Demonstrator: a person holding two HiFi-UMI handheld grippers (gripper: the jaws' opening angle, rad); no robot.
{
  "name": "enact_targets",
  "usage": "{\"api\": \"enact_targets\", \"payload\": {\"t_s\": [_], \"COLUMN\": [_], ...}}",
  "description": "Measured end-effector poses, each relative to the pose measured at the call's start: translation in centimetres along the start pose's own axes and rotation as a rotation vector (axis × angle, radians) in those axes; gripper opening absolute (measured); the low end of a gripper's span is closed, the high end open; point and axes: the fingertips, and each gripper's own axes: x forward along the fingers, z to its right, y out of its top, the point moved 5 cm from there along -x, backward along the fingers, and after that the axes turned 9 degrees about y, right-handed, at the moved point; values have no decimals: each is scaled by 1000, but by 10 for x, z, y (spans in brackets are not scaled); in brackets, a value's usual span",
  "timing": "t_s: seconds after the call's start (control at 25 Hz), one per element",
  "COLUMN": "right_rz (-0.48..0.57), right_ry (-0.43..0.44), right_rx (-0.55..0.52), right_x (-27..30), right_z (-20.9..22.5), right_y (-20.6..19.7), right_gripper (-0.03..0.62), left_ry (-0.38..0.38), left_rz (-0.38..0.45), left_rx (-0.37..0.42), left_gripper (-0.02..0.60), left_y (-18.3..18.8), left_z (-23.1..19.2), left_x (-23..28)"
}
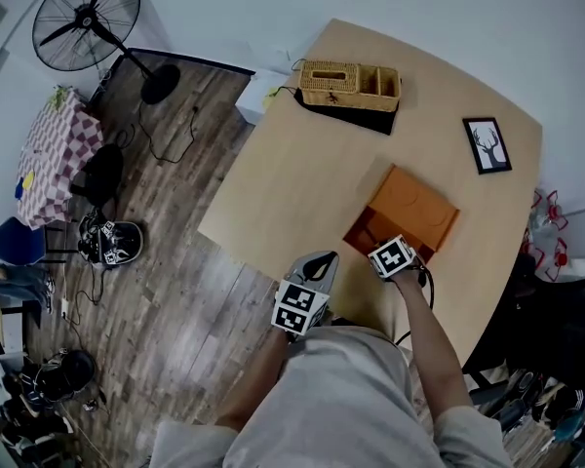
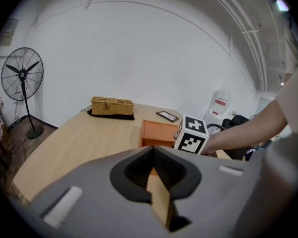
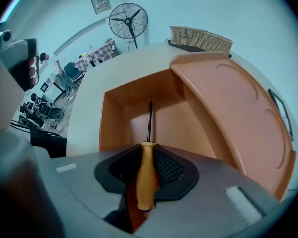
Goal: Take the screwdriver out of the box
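head view, nearest first: pale shirt [image 1: 341, 408] fills 6 o'clock, with both forearms reaching out over the near edge of the wooden table [image 1: 302, 164]

left gripper [image 2: 155, 161]: at 8 o'clock of the right gripper [image 3: 148, 155] and just beside it, over the near table edge. jaws stand a narrow slit apart, table colour shows through, nothing between them

right gripper: pointed steeply down into the open end of the orange box [image 3: 113, 125]. it is clamped on the screwdriver [image 3: 146, 175]. the yellow-orange handle lies straight along the slot between the jaws, pads against both flanks, as far as the shaded right flank lets me judge

screwdriver: the black shaft runs on from the handle toward 12 o'clock in the right gripper view. shaft and tip are inside the open compartment, the tip toward the far inner wall. it is not out of the box

box: sits right of the table's middle. its orange lid panel [image 3: 233, 113] covers the part at 2 o'clock of the handle, and only the near compartment is open

farther on the table: framed picture [image 1: 487, 144] at 1 o'clock of the box, near the right edge and well apart from it. wicker basket [image 1: 349, 84] at 11 o'clock of the box, by the far edge, on a dark mat

off the table: standing fan [image 1: 86, 18] at 10 o'clock on the wood floor [image 1: 166, 291], chequered cloth [image 1: 54, 159] at 9 o'clock
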Motion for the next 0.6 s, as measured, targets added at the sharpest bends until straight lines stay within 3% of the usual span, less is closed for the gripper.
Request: {"api": "enact_targets", "payload": {"t_s": [0.28, 0.6], "right_rz": [-12, -1], "right_ry": [28, 69], "right_rx": [-18, -20], "right_x": [-10, -8], "right_z": [-1, -9], "right_y": [4, -2], "right_gripper": [81, 83], "left_ry": [59, 43], "left_rz": [43, 33], "left_rx": [-91, -67], "left_gripper": [54, 54], "left_y": [-7, -13], "left_z": [8, 29], "left_x": [-5, 0]}}
